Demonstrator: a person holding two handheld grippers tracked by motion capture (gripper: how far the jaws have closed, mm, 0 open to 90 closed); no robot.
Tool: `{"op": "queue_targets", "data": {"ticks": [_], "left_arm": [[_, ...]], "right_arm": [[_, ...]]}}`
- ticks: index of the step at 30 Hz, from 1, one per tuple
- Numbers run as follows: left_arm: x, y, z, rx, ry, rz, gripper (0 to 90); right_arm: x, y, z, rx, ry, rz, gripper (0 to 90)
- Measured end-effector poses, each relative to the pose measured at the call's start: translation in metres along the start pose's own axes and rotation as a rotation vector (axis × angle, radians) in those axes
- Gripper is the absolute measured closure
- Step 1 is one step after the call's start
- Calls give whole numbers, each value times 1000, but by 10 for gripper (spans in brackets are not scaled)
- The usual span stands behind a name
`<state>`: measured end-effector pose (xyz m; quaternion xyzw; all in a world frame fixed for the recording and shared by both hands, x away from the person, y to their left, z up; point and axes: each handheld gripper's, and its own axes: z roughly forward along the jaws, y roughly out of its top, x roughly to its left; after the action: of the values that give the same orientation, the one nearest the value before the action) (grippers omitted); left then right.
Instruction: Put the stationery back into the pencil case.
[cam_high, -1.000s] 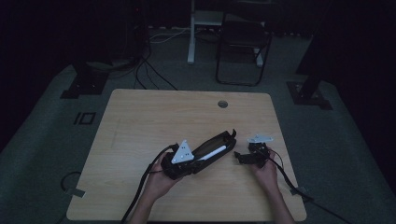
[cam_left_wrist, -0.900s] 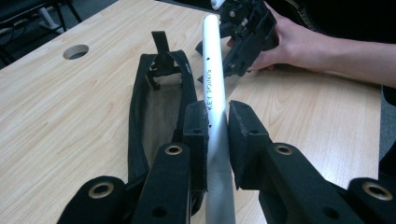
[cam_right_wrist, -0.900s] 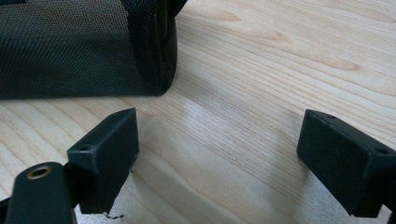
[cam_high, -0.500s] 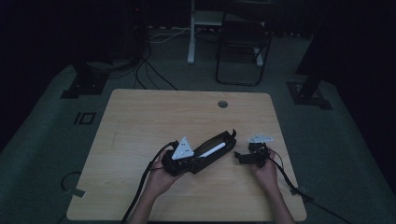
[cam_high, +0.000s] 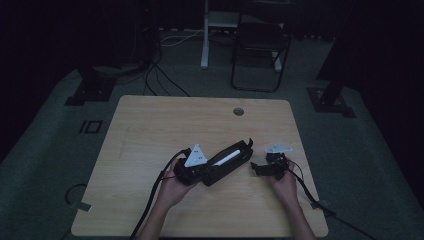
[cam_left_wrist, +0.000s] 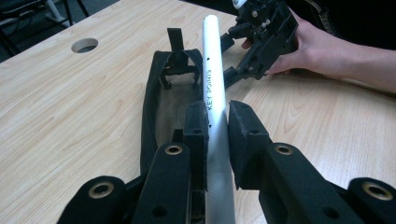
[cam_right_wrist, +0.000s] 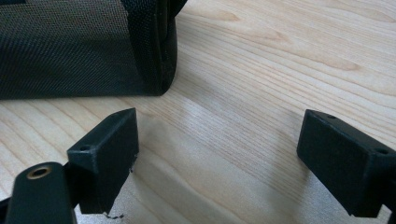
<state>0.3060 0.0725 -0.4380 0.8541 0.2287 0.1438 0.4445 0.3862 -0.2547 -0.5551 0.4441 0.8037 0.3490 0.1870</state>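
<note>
The left tool (cam_left_wrist: 217, 126) is clamped narrow on a white tube (cam_left_wrist: 212, 74) printed "KEY POINTS", its pads pressing both sides of the barrel. The tube lies along the open mouth of a black fabric pencil case (cam_left_wrist: 161, 100), with its far end pointing toward 12 o'clock in the left gripper view and resting just over the case's right lip.

In the high view the case (cam_high: 220, 167) sits near the front middle of the desk (cam_high: 150, 130), running from 8 o'clock toward 2 o'clock, with the tube (cam_high: 227, 158) showing as a pale streak inside it.

Against the earlier high views almost nothing has shifted: case, tube and both hands sit in the same places. That suggests the insertion has paused with the tube only partly seated, so the task of getting it into the case is likely unfinished.

The right tool (cam_right_wrist: 219, 158) stands wide open and empty just above the desk, with the case's woven wall (cam_right_wrist: 79, 51) at its 11 o'clock. It looks ready to steady that end of the case, though it is not yet touching it.
</note>
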Motion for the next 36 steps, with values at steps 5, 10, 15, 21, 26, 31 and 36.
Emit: {"op": "queue_targets", "data": {"ticks": [5, 10, 15, 21, 26, 31, 36], "left_arm": [[2, 0, 2, 0, 3, -5, 784], [3, 0, 4, -2, 6, -12, 784], [5, 0, 7, 1, 10, -14, 784], [6, 0, 9, 1, 12, -21, 784], [7, 0, 12, 1, 16, -22, 784], [8, 0, 14, 0, 18, -23, 784], [9, 1, 17, -1, 16, -23, 784]], "right_arm": [[0, 0, 0, 0, 0, 0, 128], [0, 0, 0, -1, 0, -1, 128], [0, 0, 0, -1, 0, -2, 128], [0, 0, 0, -1, 0, -2, 128], [0, 0, 0, -1, 0, -2, 128], [0, 0, 0, -1, 0, -1, 128], [0, 0, 0, 0, 0, 0, 128]]}}
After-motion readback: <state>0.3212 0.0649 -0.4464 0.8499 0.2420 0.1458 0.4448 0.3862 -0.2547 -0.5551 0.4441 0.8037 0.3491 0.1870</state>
